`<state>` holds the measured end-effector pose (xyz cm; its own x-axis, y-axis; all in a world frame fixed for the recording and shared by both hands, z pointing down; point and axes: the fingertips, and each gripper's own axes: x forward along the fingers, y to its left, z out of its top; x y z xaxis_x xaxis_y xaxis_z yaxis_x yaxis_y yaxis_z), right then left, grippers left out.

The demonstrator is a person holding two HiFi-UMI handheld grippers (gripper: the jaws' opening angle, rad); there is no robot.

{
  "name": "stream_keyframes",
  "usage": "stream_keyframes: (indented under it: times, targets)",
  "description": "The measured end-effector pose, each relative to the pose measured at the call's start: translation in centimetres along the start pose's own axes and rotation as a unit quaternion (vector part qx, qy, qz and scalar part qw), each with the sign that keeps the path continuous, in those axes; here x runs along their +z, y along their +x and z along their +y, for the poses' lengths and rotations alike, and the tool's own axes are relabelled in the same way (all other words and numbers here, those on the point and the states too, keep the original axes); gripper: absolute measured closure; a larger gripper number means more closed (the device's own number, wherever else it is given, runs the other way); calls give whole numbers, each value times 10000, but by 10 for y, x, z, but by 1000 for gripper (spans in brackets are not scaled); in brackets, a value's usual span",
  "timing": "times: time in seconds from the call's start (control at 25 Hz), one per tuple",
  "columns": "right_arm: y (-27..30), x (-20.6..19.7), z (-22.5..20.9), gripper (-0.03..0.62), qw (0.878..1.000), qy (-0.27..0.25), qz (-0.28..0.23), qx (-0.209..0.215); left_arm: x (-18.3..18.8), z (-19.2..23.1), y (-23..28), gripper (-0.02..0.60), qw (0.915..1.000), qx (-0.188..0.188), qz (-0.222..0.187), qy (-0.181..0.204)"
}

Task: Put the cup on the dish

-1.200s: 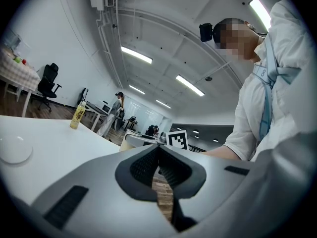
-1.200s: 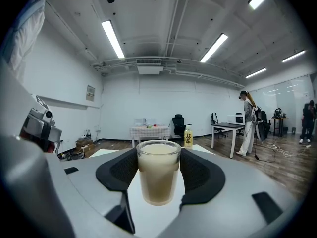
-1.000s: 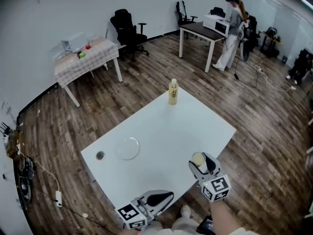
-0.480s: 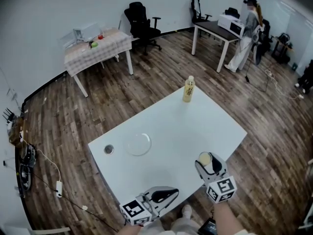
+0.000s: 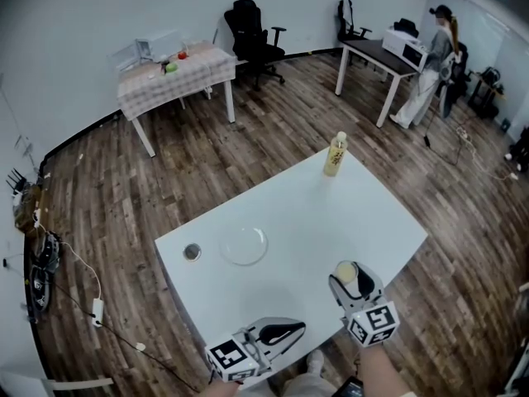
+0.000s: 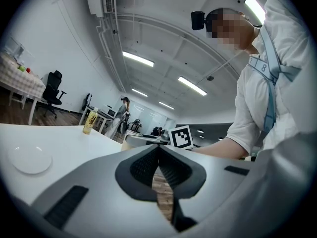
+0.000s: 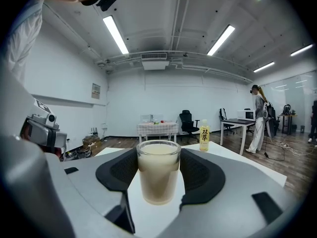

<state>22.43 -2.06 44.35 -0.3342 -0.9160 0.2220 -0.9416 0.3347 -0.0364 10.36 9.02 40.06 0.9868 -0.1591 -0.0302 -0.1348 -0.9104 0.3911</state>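
Note:
A glass cup (image 7: 158, 171) of milky beige liquid stands upright between the jaws of my right gripper (image 7: 158, 175), which is shut on it. In the head view this gripper (image 5: 346, 276) holds the cup (image 5: 345, 271) over the near right part of the white table (image 5: 355, 222). The clear round dish (image 5: 244, 246) lies on the table's left part, well away from the cup; the dish (image 6: 32, 160) also shows low left in the left gripper view. My left gripper (image 5: 289, 332) hovers at the table's near edge, its jaws (image 6: 159, 152) shut on nothing.
A yellow bottle (image 5: 335, 155) stands at the table's far corner. A round cable hole (image 5: 192, 252) sits left of the dish. Beyond are a checked table (image 5: 173, 73), a black office chair (image 5: 252, 27), a desk (image 5: 388, 60) and a standing person (image 5: 434, 60).
The head view has shifted, so the table, dish and bottle sit further right in the picture. Both grippers keep their places at the near edge, the cup still held.

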Motion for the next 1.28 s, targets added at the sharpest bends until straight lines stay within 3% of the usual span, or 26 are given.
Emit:
stream_keyframes:
  times: [1.28]
  targets:
    - [133, -21, 118, 319, 9947, 10, 148, 1015, -16, 66, -71, 579, 9986, 501, -112, -149]
